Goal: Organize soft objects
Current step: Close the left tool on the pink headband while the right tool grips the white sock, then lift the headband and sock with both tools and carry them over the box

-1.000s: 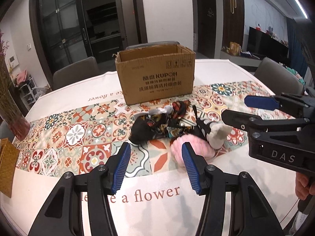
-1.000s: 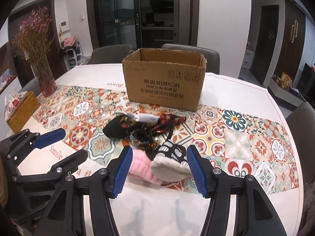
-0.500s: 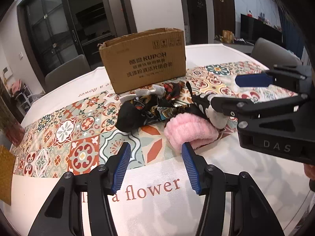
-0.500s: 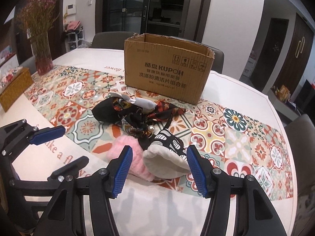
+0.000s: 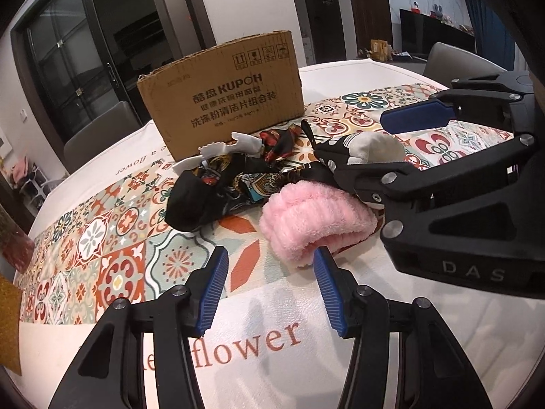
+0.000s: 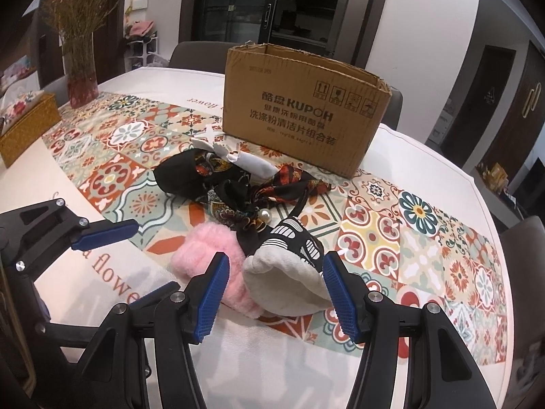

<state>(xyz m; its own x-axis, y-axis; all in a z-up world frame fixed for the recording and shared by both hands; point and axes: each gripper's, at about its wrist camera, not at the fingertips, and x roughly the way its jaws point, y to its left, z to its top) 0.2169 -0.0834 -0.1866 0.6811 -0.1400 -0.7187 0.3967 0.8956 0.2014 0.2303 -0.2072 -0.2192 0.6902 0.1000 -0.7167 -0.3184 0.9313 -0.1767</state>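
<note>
Both tongs hang low over the table [image 6: 442, 156], and both are partly open with nothing pinched in them. Left gripper [image 5: 269, 274] has bare cloth between its blue pads; its right pad is just at the near edge of the pink band [image 5: 316, 218], maybe touching, but it is hard to tell. Right gripper [image 6: 274, 284] has its pads on each side of the sock [image 6: 289, 272], close to it but not squeezing. All the soft things lie in a heap in front of the box [image 6: 306, 105]. Nearest the box is the white cloth [image 6: 245, 160], then the dark scarf [image 6: 218, 184], then the pink band and sock, farthest from the box. Far left of the box stands a vase [image 6: 80, 71].
</note>
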